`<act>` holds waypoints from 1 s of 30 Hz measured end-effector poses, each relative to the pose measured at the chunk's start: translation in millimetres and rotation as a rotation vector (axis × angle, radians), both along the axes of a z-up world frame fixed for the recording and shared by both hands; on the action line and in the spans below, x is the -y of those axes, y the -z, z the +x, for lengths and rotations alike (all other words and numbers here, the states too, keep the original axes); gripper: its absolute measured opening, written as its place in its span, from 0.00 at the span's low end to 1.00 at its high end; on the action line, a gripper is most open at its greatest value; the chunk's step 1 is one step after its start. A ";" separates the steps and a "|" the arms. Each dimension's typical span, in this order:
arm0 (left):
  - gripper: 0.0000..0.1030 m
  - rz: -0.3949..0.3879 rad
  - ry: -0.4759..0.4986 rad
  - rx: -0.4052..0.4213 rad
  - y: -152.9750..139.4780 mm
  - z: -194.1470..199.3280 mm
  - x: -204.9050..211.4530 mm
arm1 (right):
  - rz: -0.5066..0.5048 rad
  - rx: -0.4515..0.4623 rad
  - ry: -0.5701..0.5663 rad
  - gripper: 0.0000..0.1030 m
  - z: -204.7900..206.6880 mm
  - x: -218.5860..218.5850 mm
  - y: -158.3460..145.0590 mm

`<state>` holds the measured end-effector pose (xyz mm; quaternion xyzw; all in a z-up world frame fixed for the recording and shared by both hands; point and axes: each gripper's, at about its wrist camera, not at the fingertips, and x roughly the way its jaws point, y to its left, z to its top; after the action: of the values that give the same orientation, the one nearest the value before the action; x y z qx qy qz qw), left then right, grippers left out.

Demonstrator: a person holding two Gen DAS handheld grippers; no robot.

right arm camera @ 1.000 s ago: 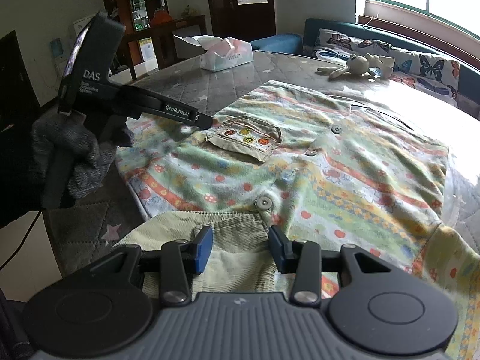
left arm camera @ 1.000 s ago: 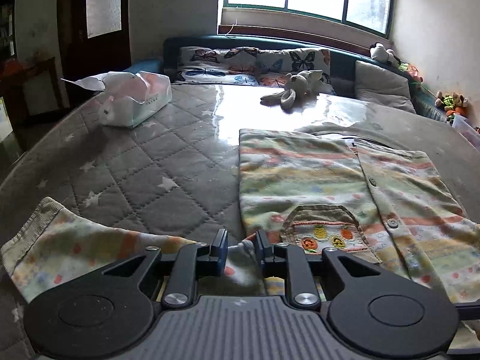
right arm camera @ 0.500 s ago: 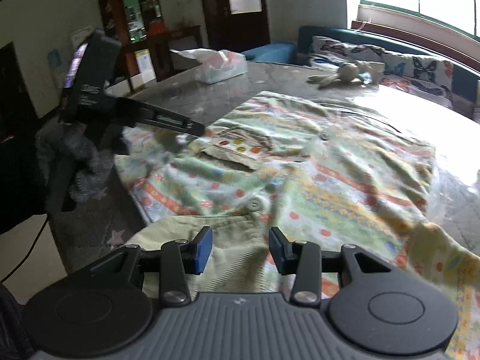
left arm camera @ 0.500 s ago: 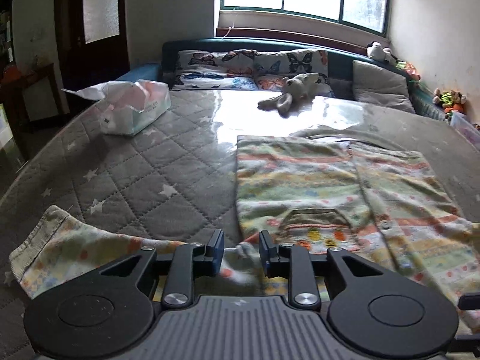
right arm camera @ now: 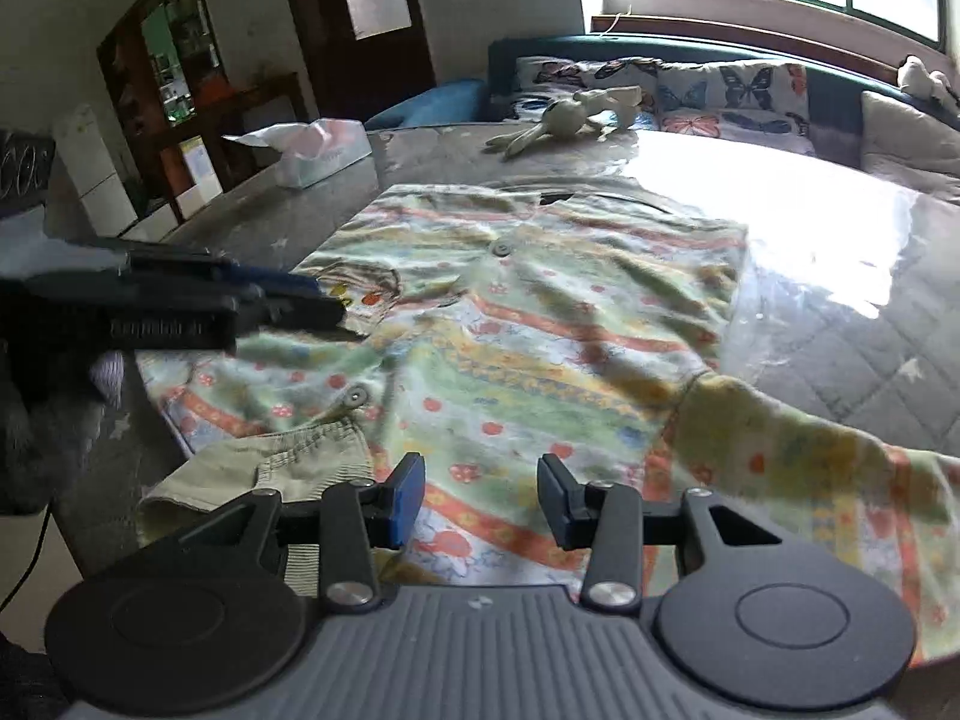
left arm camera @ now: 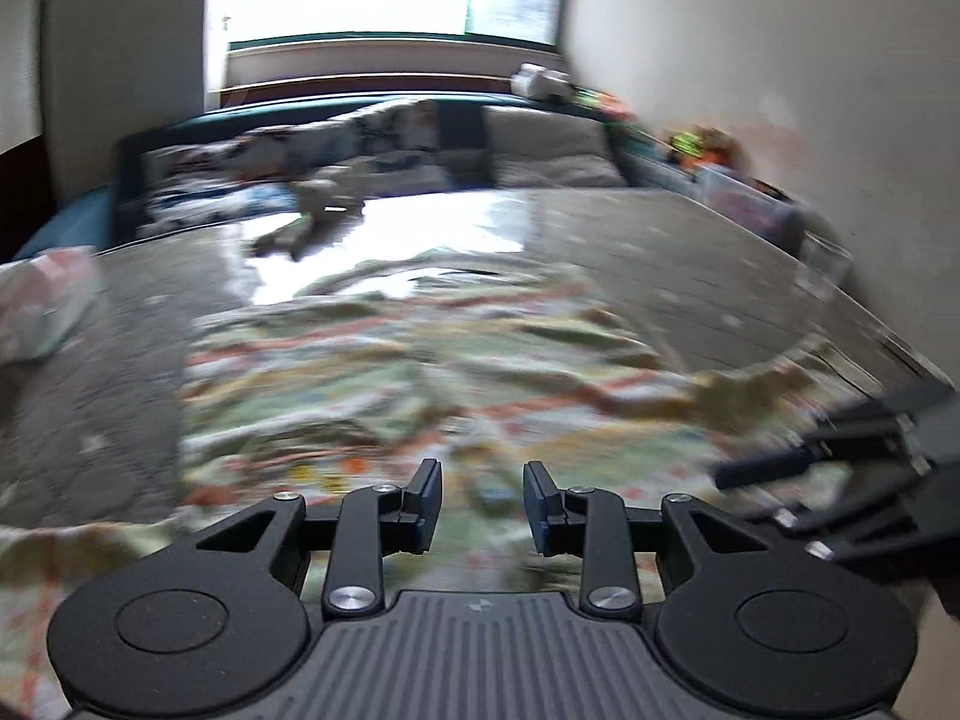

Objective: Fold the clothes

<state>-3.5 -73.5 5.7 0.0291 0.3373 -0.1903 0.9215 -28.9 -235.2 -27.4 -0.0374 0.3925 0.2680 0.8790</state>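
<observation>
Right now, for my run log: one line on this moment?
step: fold clothes | left gripper: open, empty, above shirt | right gripper: open, empty, over hem | left view blurred

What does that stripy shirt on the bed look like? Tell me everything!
The shirt lies front-up on the grey quilted bed, a bit rumpled. It looks like soft fabric, pale green with orange, yellow and blue stripes and little red dots. Round buttons run down the middle, and a small pocket with coloured patches sits on the chest. One sleeve stretches out sideways. The ribbed hem is rucked up near the right gripper.
</observation>
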 end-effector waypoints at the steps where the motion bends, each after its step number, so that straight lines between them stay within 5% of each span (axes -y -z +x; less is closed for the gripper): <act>1: 0.32 0.008 0.028 0.000 2.2 -0.8 6.5 | -0.014 0.003 0.005 0.40 1.9 1.3 -0.7; 10: 0.32 0.048 0.227 -0.015 21.0 -19.7 38.8 | -0.058 0.035 0.045 0.39 42.2 3.9 -6.0; 30: 0.34 0.049 0.312 -0.050 31.9 -24.3 41.3 | -0.118 0.026 0.146 0.29 150.1 7.8 18.4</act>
<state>-27.9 -114.8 -26.2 0.0986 0.3561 -0.3235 0.8711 121.2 -243.0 -45.8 -0.0637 0.3980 0.1790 0.8975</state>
